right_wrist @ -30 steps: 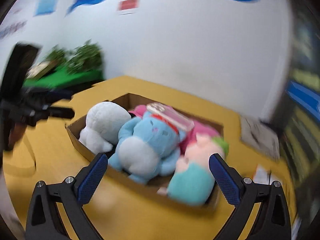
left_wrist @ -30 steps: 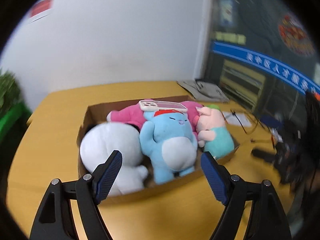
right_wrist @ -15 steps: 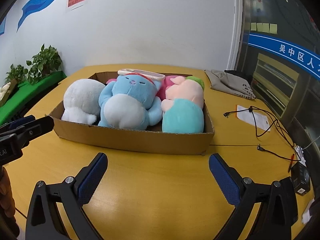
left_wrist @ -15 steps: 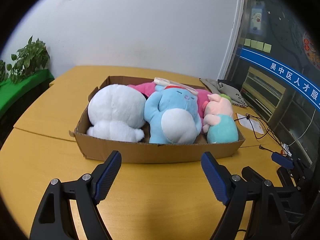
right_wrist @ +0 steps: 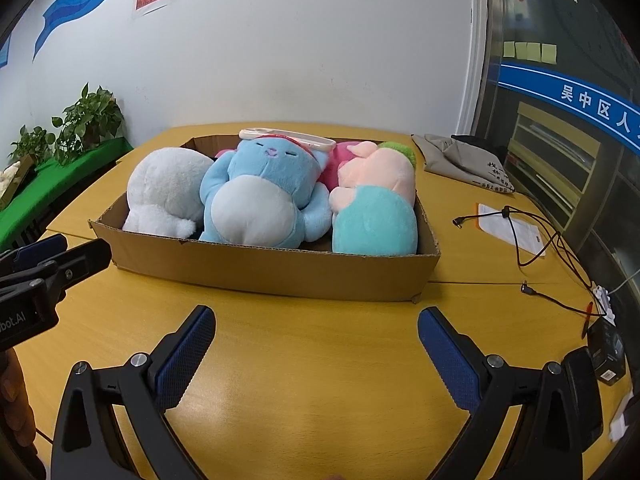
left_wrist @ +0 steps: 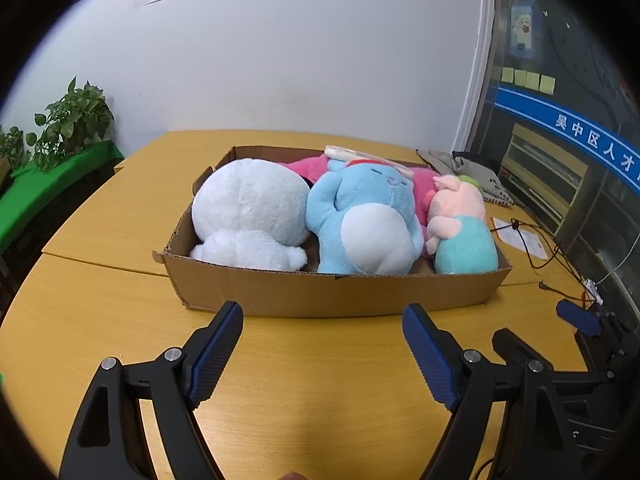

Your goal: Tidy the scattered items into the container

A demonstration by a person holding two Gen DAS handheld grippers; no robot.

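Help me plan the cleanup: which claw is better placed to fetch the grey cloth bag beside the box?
Right, probably. The grey cloth bag lies past the cardboard box's right end, on the right claw's side. The left claw sits off the box's left corner. Both are open and empty.

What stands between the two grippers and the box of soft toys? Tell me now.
Nothing visible. Only bare table lies between the open left gripper and the cardboard box, and likewise between the open right gripper and the box. The white, blue and pink-teal toys already sit inside it.
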